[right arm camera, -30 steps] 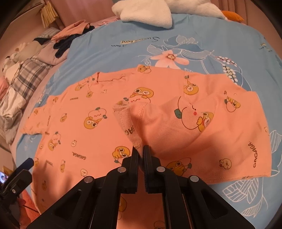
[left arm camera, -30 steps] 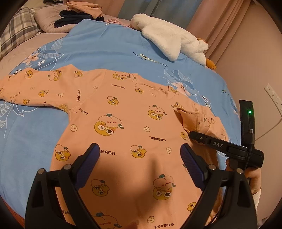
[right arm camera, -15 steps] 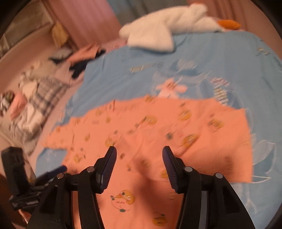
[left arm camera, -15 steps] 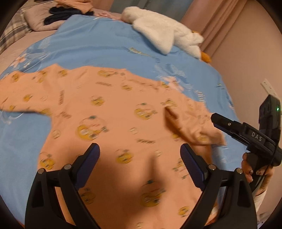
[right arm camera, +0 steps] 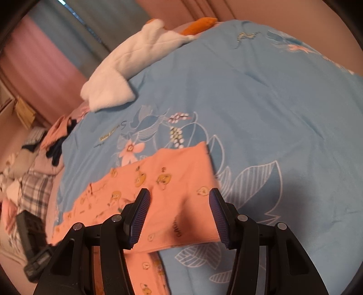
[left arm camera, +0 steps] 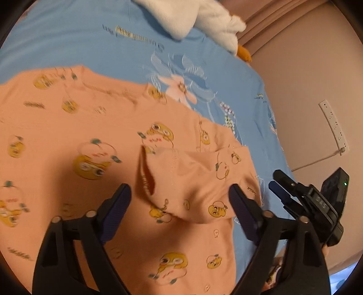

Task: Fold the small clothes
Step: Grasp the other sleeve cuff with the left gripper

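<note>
An orange long-sleeved shirt with cartoon prints [left arm camera: 95,127] lies spread on the blue floral bedcover [left arm camera: 95,45]. Its right sleeve [left arm camera: 195,172] is folded in over the body, the cuff opening facing left. My left gripper [left arm camera: 179,208] is open and empty, hovering above that folded sleeve. My right gripper [right arm camera: 179,215] is open and empty above the sleeve's fold [right arm camera: 181,181] at the shirt's right edge; it also shows in the left wrist view [left arm camera: 281,188] to the right of the shirt.
A white plush duck [left arm camera: 199,20] lies at the far side of the bed [right arm camera: 127,68]. Dark and pink clothes [right arm camera: 56,140] and a plaid blanket [right arm camera: 34,188] lie off to the left. A wall with a power strip [left arm camera: 333,127] is on the right.
My right gripper has opened and let go of the sleeve, which now lies folded over the shirt, then pulled back to the right. My left gripper has moved right toward the folded sleeve.
</note>
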`<state>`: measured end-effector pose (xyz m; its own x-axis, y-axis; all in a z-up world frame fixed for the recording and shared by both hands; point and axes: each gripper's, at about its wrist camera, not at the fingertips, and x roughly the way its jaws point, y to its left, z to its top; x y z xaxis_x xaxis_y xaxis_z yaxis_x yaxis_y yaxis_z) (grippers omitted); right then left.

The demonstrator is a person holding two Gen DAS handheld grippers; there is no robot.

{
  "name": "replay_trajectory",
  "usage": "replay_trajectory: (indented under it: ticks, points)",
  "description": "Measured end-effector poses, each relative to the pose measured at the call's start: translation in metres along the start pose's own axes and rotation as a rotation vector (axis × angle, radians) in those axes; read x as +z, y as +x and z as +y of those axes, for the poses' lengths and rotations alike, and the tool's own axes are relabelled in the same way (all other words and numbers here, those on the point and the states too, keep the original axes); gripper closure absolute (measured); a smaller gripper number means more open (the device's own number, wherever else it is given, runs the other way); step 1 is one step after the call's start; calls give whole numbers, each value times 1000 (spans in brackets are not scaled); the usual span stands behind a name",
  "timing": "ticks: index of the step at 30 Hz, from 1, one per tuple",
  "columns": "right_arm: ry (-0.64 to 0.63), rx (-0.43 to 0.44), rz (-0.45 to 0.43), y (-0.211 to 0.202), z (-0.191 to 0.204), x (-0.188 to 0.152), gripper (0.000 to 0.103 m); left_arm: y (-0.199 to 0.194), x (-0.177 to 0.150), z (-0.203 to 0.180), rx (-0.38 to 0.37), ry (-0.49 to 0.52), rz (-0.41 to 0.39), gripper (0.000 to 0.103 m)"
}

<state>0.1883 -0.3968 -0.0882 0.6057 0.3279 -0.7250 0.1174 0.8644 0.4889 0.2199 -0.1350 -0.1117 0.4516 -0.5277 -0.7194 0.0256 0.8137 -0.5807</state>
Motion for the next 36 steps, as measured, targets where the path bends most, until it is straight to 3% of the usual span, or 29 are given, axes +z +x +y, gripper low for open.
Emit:
replay_trajectory:
  ticks: [1,2,3,4,5,6,9,19,36]
  points:
    - [7,-1,1,0,-2,0,49,6,0,1,-5,-15,22,26]
    - [13,-3,2,0,-4,0,49,12,-1,4,-7,-38,42,37]
    - [18,-4,4,0,-6,0,49,15,-2,6,2,-59,42,58]
    - [22,-4,5,1,-7,1,49,18,-2,7,23,-62,32,70]
    - [27,-4,7,3,-7,1,49,20,0,7,46,-57,30,94]
    - [29,-5,9,4,-8,1,49,20,1,7,66,-58,22,96]
    - [24,-14,16,6,-8,0,49,12,3,9,50,-79,-10,97]
    - [22,10,21,8,-10,1,49,-45,33,-19,102,21,-202,98]
    - [-71,48,88,27,18,-5,49,-121,64,-7,259,76,-432,99]
